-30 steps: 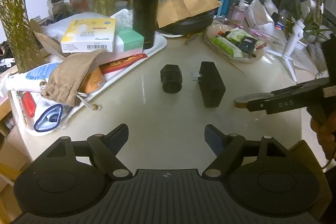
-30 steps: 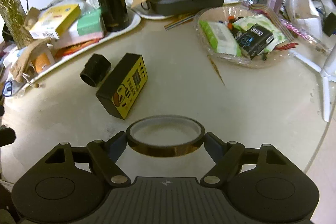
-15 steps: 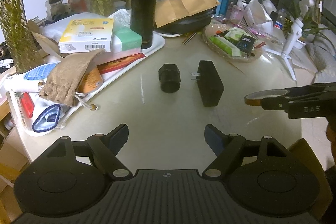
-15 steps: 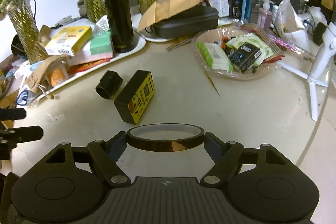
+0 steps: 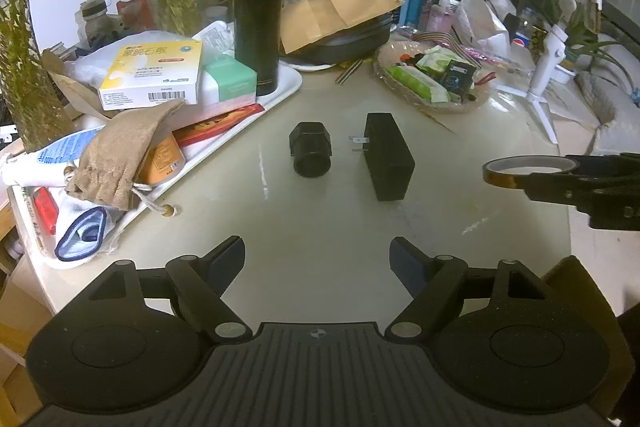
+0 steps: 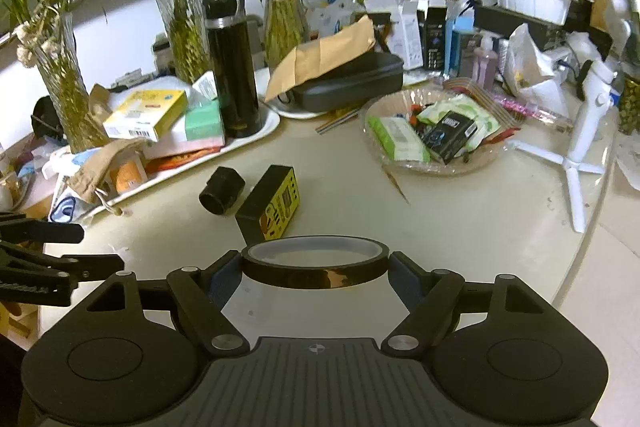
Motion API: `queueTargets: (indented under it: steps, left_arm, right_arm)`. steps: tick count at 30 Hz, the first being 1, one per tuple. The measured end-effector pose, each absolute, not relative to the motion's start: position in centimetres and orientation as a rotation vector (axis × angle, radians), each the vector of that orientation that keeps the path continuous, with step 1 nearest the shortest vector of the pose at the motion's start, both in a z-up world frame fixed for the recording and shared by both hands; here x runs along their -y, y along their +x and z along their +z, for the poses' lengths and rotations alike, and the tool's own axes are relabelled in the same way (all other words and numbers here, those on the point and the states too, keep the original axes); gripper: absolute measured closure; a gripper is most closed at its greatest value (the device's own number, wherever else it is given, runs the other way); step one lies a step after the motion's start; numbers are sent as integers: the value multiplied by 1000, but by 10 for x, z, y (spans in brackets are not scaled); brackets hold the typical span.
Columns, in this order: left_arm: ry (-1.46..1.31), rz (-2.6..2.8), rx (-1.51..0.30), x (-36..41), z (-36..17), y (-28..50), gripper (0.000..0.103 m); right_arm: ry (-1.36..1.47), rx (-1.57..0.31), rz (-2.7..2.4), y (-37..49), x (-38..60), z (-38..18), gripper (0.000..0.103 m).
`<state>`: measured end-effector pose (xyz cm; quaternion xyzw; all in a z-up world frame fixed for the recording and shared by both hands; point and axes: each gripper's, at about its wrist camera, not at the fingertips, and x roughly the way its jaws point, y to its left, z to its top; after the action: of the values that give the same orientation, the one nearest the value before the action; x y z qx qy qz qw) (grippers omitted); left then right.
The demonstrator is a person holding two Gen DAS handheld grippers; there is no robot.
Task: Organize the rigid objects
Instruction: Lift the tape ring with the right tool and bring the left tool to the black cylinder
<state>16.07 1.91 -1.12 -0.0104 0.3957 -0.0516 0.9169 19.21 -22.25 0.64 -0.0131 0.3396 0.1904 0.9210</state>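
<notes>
The left gripper [image 5: 318, 259] stands wide open and empty above the pale round table [image 5: 320, 219], angled downward. Beyond it lie a short black cylinder [image 5: 310, 155] and, just beside it, a black box with a yellow face [image 6: 274, 205]. The right gripper [image 6: 316, 273] clamps a brown-amber tape roll [image 6: 316, 267] between its pads, level, clear of the table. Since a second ago this gripper has lifted and drawn back, more of the room showing; the left has kept still.

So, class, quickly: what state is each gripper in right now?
Left gripper: open, nothing between its fingers.
Right gripper: shut on the amber-brown roll of tape, held off the table.
</notes>
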Motion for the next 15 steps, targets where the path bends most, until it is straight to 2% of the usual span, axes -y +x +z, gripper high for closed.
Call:
queueTargets:
  steps: [15]
  left_arm:
    - [6, -102, -812, -18, -12, 169, 24]
  right_arm:
    - [-31, -642, 405, 173, 224, 13, 23]
